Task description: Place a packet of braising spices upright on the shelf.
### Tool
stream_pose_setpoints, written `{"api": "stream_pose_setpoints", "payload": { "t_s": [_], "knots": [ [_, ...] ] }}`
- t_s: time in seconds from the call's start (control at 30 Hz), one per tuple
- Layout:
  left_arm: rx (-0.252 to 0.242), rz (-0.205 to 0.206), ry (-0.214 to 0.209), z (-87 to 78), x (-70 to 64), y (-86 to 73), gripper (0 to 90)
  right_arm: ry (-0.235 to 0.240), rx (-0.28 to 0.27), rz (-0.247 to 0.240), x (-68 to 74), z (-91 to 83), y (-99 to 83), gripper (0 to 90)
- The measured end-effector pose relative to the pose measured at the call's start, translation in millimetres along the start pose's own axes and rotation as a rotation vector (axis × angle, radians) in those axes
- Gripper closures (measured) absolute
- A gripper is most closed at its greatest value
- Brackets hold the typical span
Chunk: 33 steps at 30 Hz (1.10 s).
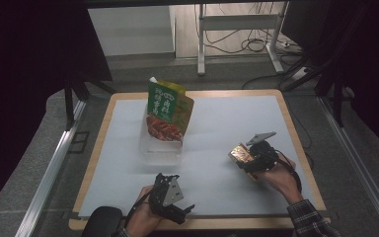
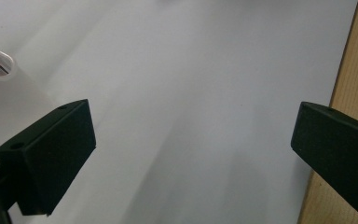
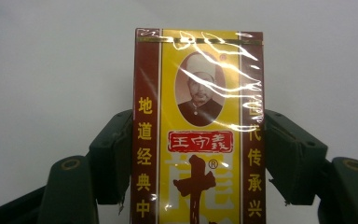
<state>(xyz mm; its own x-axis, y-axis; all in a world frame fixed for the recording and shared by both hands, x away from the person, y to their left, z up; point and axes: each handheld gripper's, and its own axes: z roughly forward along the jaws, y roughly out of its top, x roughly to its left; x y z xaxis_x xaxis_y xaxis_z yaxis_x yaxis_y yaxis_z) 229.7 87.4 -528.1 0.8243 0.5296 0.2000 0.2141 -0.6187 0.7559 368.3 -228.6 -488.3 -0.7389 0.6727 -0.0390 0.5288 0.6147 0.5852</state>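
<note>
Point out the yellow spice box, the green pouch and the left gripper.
yellow spice box (image 3: 198, 130): right gripper view, front face.
green pouch (image 1: 167, 111): high view, printed front.
left gripper (image 2: 191, 140): left gripper view, midway between open jaws.

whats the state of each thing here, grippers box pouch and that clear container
left gripper: open, nothing between its jaws, low over the white table cover near the front edge
right gripper: shut on the yellow box, held off the table
yellow box: film-wrapped, clamped by its sides
green pouch: top open, standing tilted in the clear container
clear container: upright on the table, holding the pouch
</note>
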Motion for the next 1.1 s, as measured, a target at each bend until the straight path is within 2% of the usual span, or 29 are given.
{"api": "stream_pose_setpoints", "payload": {
  "t_s": [0.1, 0.23, 0.3, 0.37, 0.5, 0.67, 0.97, 1.1],
  "knots": [
    [0.000, 0.001, 0.000, -0.1, 0.0, 0.1, 0.0, 0.017, 0.023, -0.022, 7.3, 5.2, 0.1, 31.7],
    [0.001, 0.000, -0.001, 0.1, -0.1, 0.0, 0.0, 0.023, 0.059, -0.058, 9.7, 12.8, -1.3, 31.4],
    [0.002, 0.000, -0.001, 0.3, -0.1, -0.1, 0.0, 0.031, 0.064, -0.055, 8.8, 14.0, -1.7, 29.6],
    [0.004, 0.001, -0.001, 0.4, -0.1, -0.1, 0.0, 0.052, 0.074, -0.036, 5.9, 15.0, -1.1, 22.9],
    [0.005, 0.002, 0.000, 1.0, 0.0, 0.0, 0.0, 0.059, 0.097, -0.017, 1.6, 13.4, 0.9, 20.3],
    [0.010, 0.005, 0.001, 1.8, -0.1, -0.1, 0.0, 0.058, 0.172, -0.038, 3.3, 14.0, 9.5, 21.0],
    [0.019, 0.016, 0.000, 2.5, -0.7, 0.0, 0.0, 0.058, 0.290, -0.088, 4.4, 22.6, 30.2, 24.2],
    [0.017, 0.015, 0.000, 2.7, -1.2, 0.0, 0.0, 0.070, 0.353, -0.095, 7.2, 29.4, 38.8, 25.1]
  ]
}}
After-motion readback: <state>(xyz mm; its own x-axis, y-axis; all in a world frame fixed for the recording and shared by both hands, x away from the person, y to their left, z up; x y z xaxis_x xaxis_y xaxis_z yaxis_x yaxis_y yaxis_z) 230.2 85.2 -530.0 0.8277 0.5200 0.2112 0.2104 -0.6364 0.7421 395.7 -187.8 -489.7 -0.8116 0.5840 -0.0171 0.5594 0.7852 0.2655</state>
